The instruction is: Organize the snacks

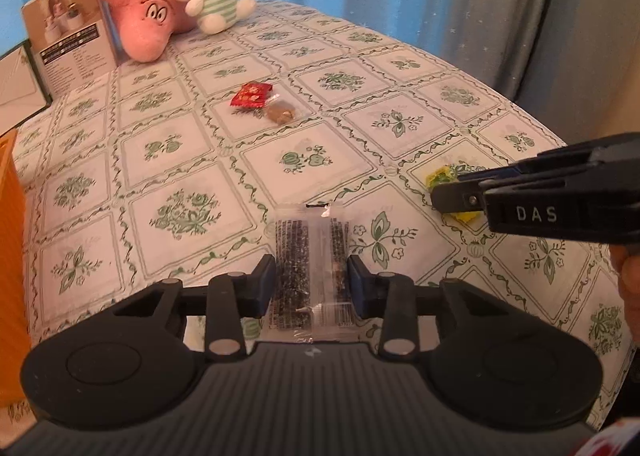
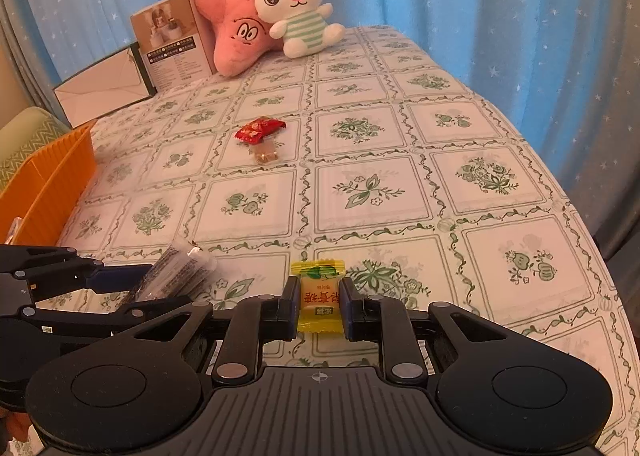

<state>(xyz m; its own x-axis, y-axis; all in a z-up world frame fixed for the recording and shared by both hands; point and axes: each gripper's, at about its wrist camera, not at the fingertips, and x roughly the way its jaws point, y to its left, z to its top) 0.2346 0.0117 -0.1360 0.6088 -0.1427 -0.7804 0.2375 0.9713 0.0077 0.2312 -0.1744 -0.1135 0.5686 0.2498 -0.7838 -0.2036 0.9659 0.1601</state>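
Observation:
My left gripper (image 1: 311, 276) is shut on a clear packet of dark sesame bar (image 1: 310, 256), low over the table; it also shows in the right wrist view (image 2: 176, 272). My right gripper (image 2: 319, 296) is shut on a yellow candy (image 2: 319, 296), seen from the side in the left wrist view (image 1: 444, 178). A red candy (image 1: 251, 95) (image 2: 259, 129) and a clear-wrapped brown sweet (image 1: 281, 113) (image 2: 266, 152) lie together mid-table. An orange basket (image 2: 48, 184) (image 1: 10, 256) stands at the left.
At the far end of the floral tablecloth (image 2: 400, 184) stand a pink plush (image 2: 236, 32), a white bunny plush (image 2: 296, 8), a brown box (image 2: 172, 40) and a white card (image 2: 104, 86). Blue curtains hang behind. The table edge curves on the right.

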